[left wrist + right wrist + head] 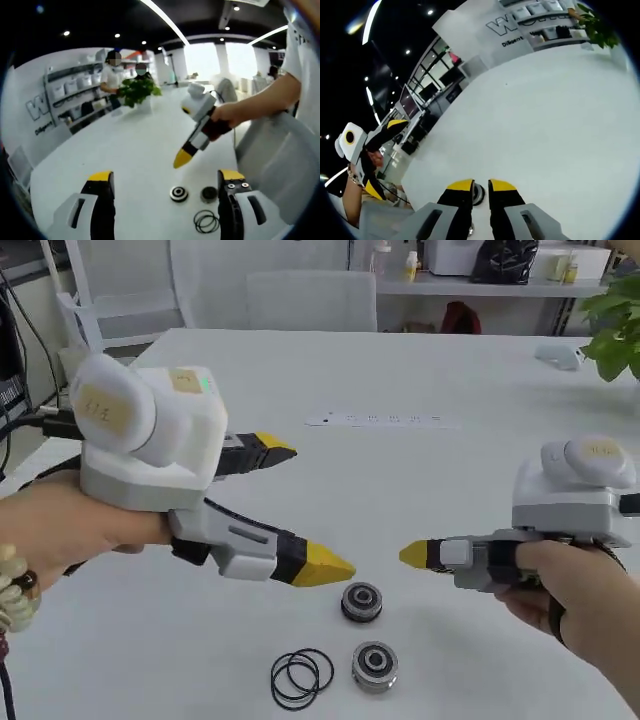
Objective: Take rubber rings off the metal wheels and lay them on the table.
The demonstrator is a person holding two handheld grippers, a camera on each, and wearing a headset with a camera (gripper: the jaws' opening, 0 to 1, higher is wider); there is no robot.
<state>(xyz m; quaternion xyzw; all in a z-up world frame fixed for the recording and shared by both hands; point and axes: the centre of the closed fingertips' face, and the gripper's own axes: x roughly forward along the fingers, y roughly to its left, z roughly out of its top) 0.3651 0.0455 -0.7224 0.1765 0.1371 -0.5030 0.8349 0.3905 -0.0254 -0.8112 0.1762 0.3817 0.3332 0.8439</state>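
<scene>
Rings: a small cluster of thin black rubber rings (301, 676) lay flat and overlapping on the white table (470, 480), close to your side of it.
Near wheel: the near metal wheel (375, 664) lay flat just beside the rings, on their right in the head view, and showed a grey outer rim.
Far wheel: the far metal wheel (361, 602) sat just behind the near one, apart from it, with a dark band around its outside.
Left gripper: your left gripper (305, 508) was held above the table, up and left of the wheels, with its yellow-tipped jaws spread wide and nothing between them.
Right gripper: your right gripper (415, 555) pointed left at the far wheel from just beside it, clear of it. Its jaws were drawn together with only a slim gap and gripped nothing.
Beyond: a white power strip (390, 420) lay mid-table, and a green plant (615, 330) stood at the far right corner.
</scene>
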